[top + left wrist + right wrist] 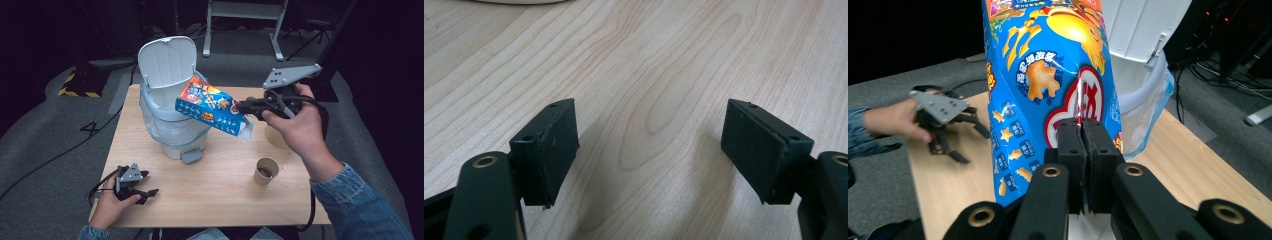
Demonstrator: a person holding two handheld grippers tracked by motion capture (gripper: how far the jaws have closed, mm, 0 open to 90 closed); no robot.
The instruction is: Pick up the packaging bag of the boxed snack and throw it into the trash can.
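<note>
Blue snack box (211, 106), right gripper (248, 106) pinching

Snack box at the bin mouth

I see the blue box (212, 106), printed with orange crackers and cartoon figures, tilted with its upper end at the rim of the white bin (170, 122), whose lid stands open and whose liner bag drapes over the rim. My right gripper (248, 106) is clamped tight on the box's lower flap, holding it above the table.
</note>
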